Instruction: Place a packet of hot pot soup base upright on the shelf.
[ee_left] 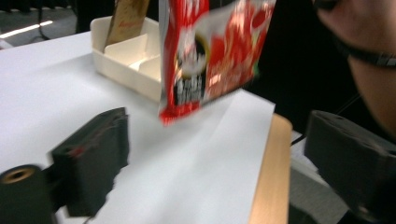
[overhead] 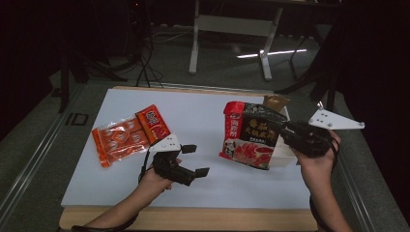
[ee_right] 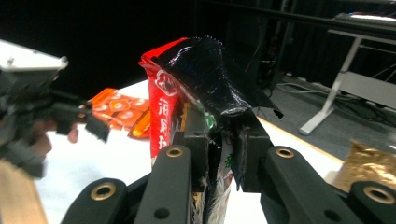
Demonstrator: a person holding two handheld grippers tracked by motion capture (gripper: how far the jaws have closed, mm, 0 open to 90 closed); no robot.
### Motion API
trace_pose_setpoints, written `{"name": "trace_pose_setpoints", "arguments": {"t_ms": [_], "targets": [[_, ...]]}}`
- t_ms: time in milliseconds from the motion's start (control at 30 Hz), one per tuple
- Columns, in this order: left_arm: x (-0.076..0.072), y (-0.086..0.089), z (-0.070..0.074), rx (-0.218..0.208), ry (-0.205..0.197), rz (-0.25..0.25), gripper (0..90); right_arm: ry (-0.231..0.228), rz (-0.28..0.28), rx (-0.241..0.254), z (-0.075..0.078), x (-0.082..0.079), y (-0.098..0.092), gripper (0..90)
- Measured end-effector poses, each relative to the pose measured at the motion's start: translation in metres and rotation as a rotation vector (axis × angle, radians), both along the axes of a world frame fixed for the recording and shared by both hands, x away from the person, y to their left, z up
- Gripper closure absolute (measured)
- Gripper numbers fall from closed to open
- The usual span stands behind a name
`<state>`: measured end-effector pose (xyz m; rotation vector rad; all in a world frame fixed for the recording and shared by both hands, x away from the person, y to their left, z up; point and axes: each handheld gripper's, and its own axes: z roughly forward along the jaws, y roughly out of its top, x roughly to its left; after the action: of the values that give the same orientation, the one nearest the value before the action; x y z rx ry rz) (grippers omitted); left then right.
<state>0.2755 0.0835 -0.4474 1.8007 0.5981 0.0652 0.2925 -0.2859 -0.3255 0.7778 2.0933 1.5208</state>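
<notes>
- The right gripper (overhead: 285, 131) sits at about 3 o'clock on the white table (overhead: 203, 116), its jaws clamped on the edge of a red-and-black food packet (overhead: 251, 137).
- In the right gripper view the two black pads pinch the packet's (ee_right: 205, 79) crumpled top, with the foil bunched up above them.
- The packet hangs upright, clear of the table, in front of a white divided tray (overhead: 283, 157) that stands at the table's 3 o'clock edge.
- In the left gripper view the packet's (ee_left: 210, 56) lower corner hangs just above the table, and the tray (ee_left: 126, 60) with its partitions lies behind it at about 11 o'clock.
- A brown pouch (overhead: 275, 102) stands in the tray's far compartment, at 12 o'clock from the packet.
- The left gripper (overhead: 196, 159) lies low over the table at about 7 o'clock, its jaws wide apart with nothing between them.
- Its open end points toward 3 o'clock, at the hanging packet, and stays well apart from it.
- An orange sachet pack (overhead: 130, 135) lies flat on the table at about 9 o'clock, just beside the left gripper's white plate at its 10 o'clock side.
- In the right gripper view the orange pack (ee_right: 119, 112) shows beyond the other hand (ee_right: 42, 140) at 9 o'clock.
</notes>
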Motion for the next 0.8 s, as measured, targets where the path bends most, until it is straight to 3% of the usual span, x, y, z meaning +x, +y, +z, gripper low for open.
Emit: {"name": "trace_pose_setpoints", "arguments": {"t_ms": [133,333,400,600,800], "targets": [[-0.001,0.011,-0.009,-0.021,0.014,0.015,5.8,-0.004,-0.032,0.000,0.004,0.009,-0.007,77.9],[-0.004,0.028,-0.022,0.023,0.012,0.077,3.0,-0.023,-0.090,-0.015,0.011,0.022,-0.020,77.9],[-0.005,0.033,-0.029,0.016,0.037,0.095,2.5,-0.028,-0.107,-0.014,0.013,0.026,-0.024,77.9],[-0.007,0.046,-0.046,0.014,0.082,0.108,2.5,-0.042,-0.152,-0.039,0.016,0.043,-0.038,77.8],[-0.009,0.052,-0.055,0.006,0.094,0.117,2.5,-0.025,-0.194,-0.036,0.011,0.058,-0.049,77.9]]}}
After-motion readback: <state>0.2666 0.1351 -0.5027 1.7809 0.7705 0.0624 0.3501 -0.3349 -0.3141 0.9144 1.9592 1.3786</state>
